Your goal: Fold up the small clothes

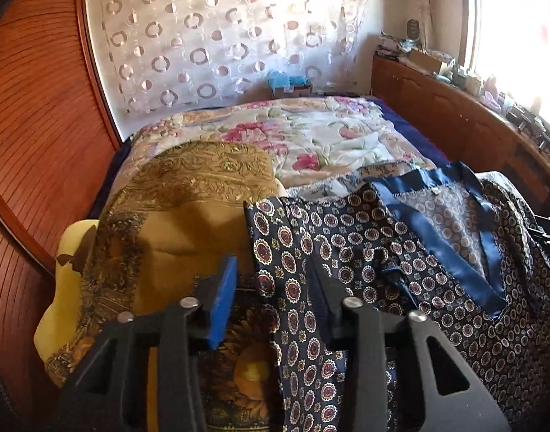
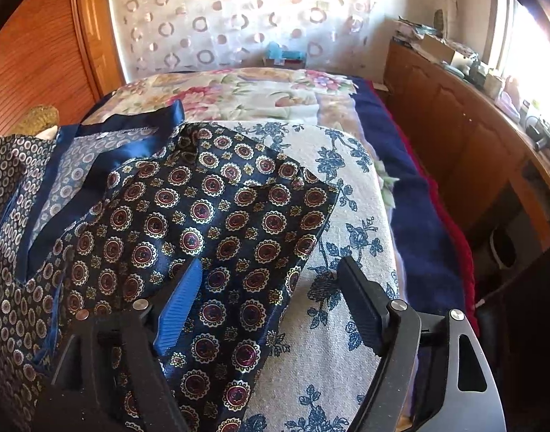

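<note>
Room: bedroom with a circle-patterned curtain (image 1: 221,39) across the upper frame, reddish wooden panelling (image 1: 33,115) at the left and a cluttered wooden sideboard (image 2: 465,136) under a bright window at the right.
Surface: floral bedspread (image 1: 310,140) in the middle distance; nearer the camera in the right wrist view, a white cloth with blue flowers (image 2: 343,237) lies under the work.
Left gripper (image 1: 275,288): low centre of its own view, jaws partly apart – a strip of the navy garment (image 1: 382,252) runs up between the blue left pad and the dark right finger, lying against the right one; whether the pads actually press on it I cannot tell.
Right gripper (image 2: 275,288): jaws spread wide, the garment's patterned sleeve lying between and under them, neither pad pressing on it.
Navy garment: satin with red-and-cream medallions – spread over the lower right of the left wrist view and the left and centre of the right wrist view, its plain blue collar band (image 2: 105,133) toward the upper left there.
Gold cushion (image 1: 188,208): left of centre in the left wrist view, just beside the garment's edge.
</note>
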A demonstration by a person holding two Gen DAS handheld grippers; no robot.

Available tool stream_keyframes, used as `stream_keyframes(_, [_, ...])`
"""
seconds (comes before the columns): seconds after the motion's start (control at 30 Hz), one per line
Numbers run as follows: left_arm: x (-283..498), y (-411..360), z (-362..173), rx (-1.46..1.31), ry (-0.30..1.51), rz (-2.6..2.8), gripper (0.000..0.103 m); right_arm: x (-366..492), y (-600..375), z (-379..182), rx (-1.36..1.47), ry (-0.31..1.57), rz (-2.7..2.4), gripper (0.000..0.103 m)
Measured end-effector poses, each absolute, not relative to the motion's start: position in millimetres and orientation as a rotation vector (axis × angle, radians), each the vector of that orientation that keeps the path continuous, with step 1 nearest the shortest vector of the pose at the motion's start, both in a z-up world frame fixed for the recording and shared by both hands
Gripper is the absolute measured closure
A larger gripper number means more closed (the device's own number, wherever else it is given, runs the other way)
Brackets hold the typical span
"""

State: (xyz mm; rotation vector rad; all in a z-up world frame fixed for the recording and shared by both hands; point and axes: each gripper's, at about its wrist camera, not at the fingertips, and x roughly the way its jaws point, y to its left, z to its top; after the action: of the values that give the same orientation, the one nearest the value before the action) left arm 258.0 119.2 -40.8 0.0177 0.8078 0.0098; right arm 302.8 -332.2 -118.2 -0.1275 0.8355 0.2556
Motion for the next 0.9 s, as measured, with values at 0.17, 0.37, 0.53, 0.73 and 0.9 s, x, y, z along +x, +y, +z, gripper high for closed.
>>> stream_keyframes(0.17, [267,124,-44,0.014,0.828,0.009,0.077,303,-332,-118,-0.128,0.835,0.255,0.023])
stream_keyframes(0.37, [274,119,-48,0.035,0.847,-0.01,0.082,302,-332,-119,-0.127,0.835,0.255,0.023])
stream_keyframes(0.53, [268,109,-38,0.084,0.814,-0.008,0.103,302,-332,-119,-0.128,0.835,0.255,0.022])
stream_keyframes(0.73, [249,101,-16,0.048,0.72,-0.05,0.103,302,-332,-119,-0.126,0.834,0.256,0.022])
stream_keyframes(0.9, [231,93,-4,0.028,0.661,-0.088,0.103,303,-329,-119,-0.134,0.841,0.269,0.022])
